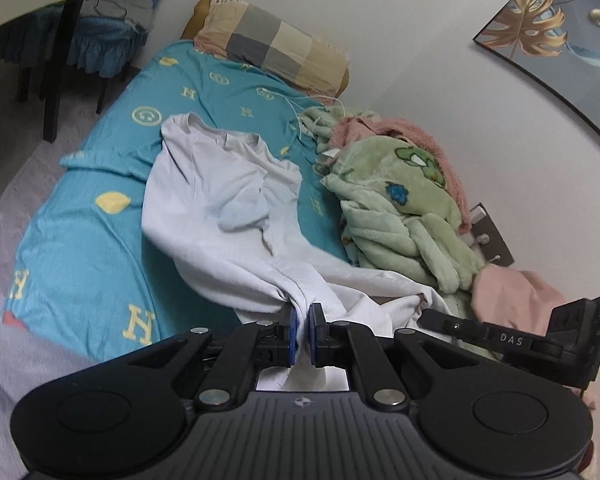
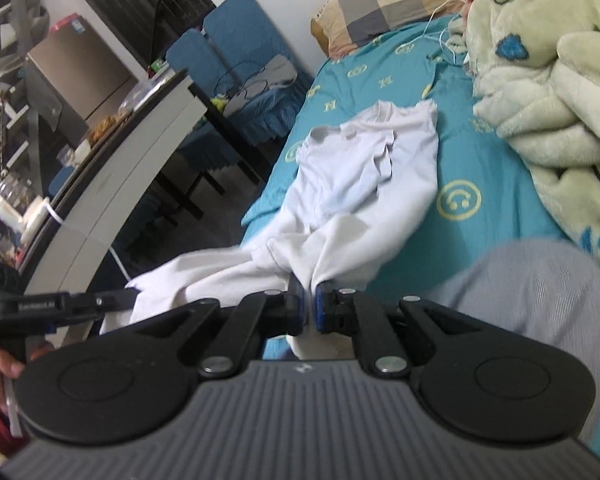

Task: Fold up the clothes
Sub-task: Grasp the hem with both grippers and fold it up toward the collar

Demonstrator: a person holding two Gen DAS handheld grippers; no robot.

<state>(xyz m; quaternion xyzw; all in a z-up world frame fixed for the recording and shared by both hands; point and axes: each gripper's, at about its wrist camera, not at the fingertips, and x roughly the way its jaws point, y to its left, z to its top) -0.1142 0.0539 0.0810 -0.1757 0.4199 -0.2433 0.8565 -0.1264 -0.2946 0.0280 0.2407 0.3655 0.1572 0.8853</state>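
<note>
White T-shirt (image 1: 228, 200) spread lengthwise on the teal bed sheet (image 1: 84, 240), collar at the far end toward the checked pillow (image 1: 276, 44), hem end drawn up off the bed toward both cameras. Left gripper (image 1: 304, 334) clamped on a bunched fold of the hem, blue pads nearly together with white cloth pinched between and spilling below. Right gripper (image 2: 308, 308) likewise closed on the shirt's lower edge, fabric gathered into a tight peak at the fingertips. Between the two grips, a slack span of hem hanging across, seen in the left view running toward the other gripper at the right edge. One sleeve folded inward over the chest. Green plush blanket (image 1: 400, 216) heaped just beside the shirt along the wall, a pink one (image 1: 512, 296) tucked against it. White cable (image 2: 444, 32) trailing near the pillow. Blue-covered chair (image 2: 236, 60) and a cluttered counter (image 2: 112, 184) off the bed's open side.
</note>
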